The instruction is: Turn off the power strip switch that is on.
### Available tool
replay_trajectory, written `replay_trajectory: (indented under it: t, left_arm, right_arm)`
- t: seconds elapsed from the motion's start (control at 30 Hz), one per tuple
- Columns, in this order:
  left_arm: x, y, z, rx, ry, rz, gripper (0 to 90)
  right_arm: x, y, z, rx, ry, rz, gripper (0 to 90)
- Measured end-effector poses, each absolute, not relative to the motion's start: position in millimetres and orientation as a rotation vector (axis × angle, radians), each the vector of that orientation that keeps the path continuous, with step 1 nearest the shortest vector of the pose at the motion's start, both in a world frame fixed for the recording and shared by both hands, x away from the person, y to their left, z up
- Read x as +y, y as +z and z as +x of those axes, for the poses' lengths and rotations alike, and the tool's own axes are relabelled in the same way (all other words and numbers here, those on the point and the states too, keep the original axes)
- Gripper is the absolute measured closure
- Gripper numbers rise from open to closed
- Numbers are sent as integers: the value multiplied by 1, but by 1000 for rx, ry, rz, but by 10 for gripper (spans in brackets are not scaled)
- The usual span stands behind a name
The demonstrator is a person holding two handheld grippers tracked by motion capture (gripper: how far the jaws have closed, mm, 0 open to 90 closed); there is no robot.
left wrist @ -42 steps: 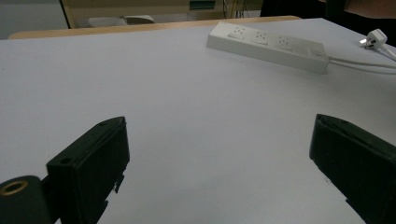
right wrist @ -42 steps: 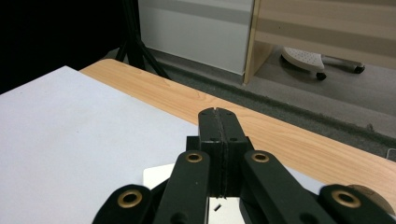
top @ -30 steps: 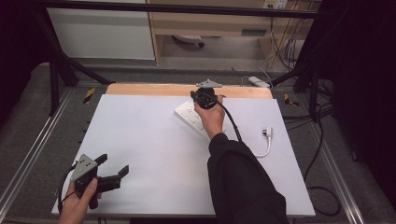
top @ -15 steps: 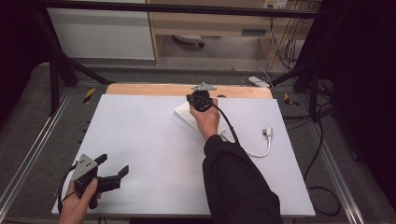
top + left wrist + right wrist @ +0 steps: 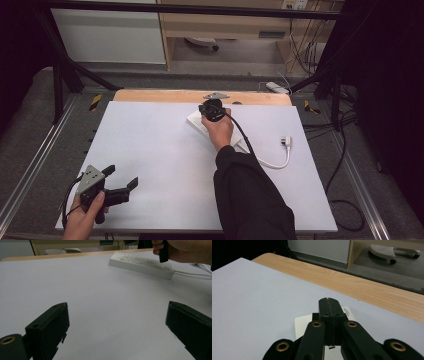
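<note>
The right gripper (image 5: 329,315) is seen with its fingers pressed flat together, nothing between them, their tips held over the far end of the white power strip (image 5: 140,264); contact with it cannot be made out; the left gripper (image 5: 122,187) is held at the near left corner of the tabletop (image 5: 150,150), its fingers spread wide and empty. The power strip lies flat near the far edge, about the middle; its white cord (image 5: 272,162) runs off to the right and ends in a plug (image 5: 286,142). The strip is judged rigid, light and smooth-sided, likely to slide when pushed; a hold across its narrow width would be soundest, the trailing cord dragging behind.
</note>
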State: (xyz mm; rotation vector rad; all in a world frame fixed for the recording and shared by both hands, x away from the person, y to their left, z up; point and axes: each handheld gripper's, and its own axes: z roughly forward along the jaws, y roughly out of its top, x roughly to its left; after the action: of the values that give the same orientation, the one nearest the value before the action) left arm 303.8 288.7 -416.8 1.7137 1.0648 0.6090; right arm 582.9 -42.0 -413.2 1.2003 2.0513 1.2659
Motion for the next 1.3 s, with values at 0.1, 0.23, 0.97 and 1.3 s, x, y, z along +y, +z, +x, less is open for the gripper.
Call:
replay_trajectory:
  t: [0.1, 0.23, 0.97, 1.3]
  left_arm:
    - [288, -417, 304, 1059, 610, 1715, 49]
    - [287, -417, 304, 1055, 610, 1720, 50]
    - [287, -416, 304, 1051, 608, 1724, 49]
    - [286, -416, 303, 1051, 613, 1731, 48]
  right_arm:
    - [-41, -416, 584, 2063, 1250, 1206, 900]
    - [-42, -418, 586, 2062, 1250, 1219, 900]
    - [-28, -430, 578, 2111, 1229, 1223, 900]
    - [-28, -431, 573, 2137, 1227, 1217, 900]
